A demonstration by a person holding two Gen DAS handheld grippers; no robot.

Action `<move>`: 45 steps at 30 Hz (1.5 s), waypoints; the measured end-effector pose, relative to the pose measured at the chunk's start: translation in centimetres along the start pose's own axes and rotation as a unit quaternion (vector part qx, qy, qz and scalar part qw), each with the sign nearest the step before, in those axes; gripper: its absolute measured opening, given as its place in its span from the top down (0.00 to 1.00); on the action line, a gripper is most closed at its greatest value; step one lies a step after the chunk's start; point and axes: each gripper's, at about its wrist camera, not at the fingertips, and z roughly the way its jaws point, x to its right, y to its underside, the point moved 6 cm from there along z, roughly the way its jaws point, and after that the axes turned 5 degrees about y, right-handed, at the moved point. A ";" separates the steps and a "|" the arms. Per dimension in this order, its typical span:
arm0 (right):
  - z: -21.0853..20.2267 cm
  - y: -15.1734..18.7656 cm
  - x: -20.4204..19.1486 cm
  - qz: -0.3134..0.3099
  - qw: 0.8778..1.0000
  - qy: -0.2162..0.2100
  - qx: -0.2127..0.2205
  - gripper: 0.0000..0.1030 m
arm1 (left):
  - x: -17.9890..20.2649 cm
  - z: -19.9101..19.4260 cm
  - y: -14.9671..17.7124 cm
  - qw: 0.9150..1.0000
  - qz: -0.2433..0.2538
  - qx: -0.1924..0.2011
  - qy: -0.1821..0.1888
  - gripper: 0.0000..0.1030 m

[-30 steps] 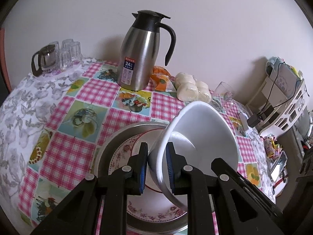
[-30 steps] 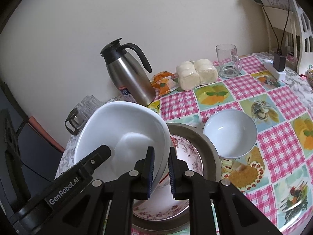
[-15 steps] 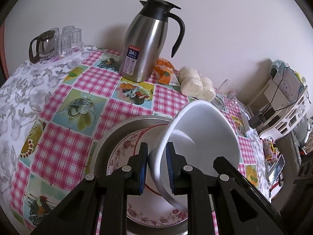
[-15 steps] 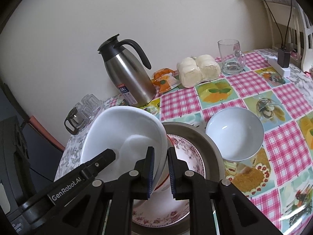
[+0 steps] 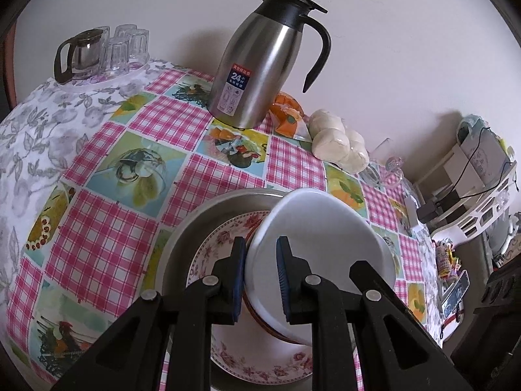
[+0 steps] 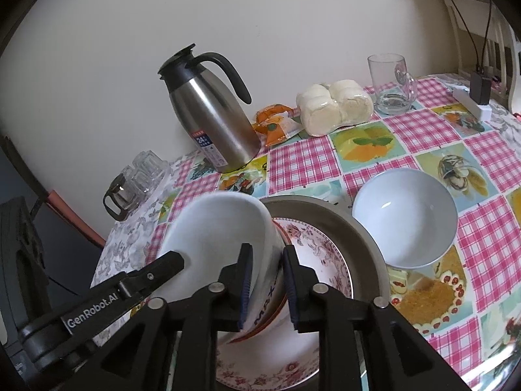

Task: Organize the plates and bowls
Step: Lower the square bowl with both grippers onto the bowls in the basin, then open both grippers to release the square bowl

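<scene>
Currently the large white bowl (image 5: 325,244) sits tilted on the floral plate (image 6: 319,254) stack; left tool (image 5: 260,280) clamps its rim; right tool (image 6: 266,288) jaws are opening around it; small bowl (image 6: 403,215) remains unstacked on the bench (image 5: 107,228).

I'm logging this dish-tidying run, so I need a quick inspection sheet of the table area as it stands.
Surface: tablecloth with pink checks and food pictures, covering the table.
Job's things: large white bowl tilted over a floral plate in a metal pan; small white bowl upright beside the pan.
Clutter: steel thermos jug, wrapped buns, orange snack packet, glass mug, glass teapot and tumblers.
Grippers: left gripper clamped on the large bowl's rim; right gripper around the opposite rim, jaws opening.
Cables: black wires to a power strip.
Surroundings: plain wall, white shelf unit.
</scene>
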 end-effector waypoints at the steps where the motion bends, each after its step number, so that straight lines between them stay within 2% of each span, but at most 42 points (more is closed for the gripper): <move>1: 0.0 0.0 0.0 -0.001 1.000 -0.001 0.001 0.78 | 0.0 0.0 0.0 1.000 0.001 0.001 0.000 0.82; 26: 0.1 0.0 0.3 0.008 1.000 -0.008 -0.003 0.75 | -1.2 0.8 0.4 1.000 -0.017 -0.021 -0.011 0.81; 34: -0.2 -0.2 0.6 0.010 1.000 -0.003 -0.005 0.75 | -1.0 0.4 0.2 0.999 -0.009 -0.023 -0.021 0.80; 36: -0.5 -0.3 0.6 0.009 1.000 0.002 -0.003 0.75 | -0.9 0.1 0.2 0.999 -0.005 -0.024 -0.025 0.78; 40: -1.3 -0.8 0.8 0.004 1.000 0.014 0.007 0.74 | -0.9 -0.8 -0.2 0.999 0.008 -0.015 -0.043 0.58; 42: -1.8 -1.0 0.9 0.002 1.000 0.020 0.012 0.60 | -0.8 -1.4 -0.5 0.999 0.015 -0.009 -0.050 0.52; 44: -2.1 -1.2 1.0 -0.002 0.999 0.029 0.016 0.51 | -0.8 -1.9 -0.7 0.998 0.020 -0.004 -0.061 0.39; 45: -2.3 -1.3 1.1 -0.006 0.999 0.036 0.018 0.46 | -0.9 -2.1 -0.8 0.998 0.021 -0.002 -0.067 0.36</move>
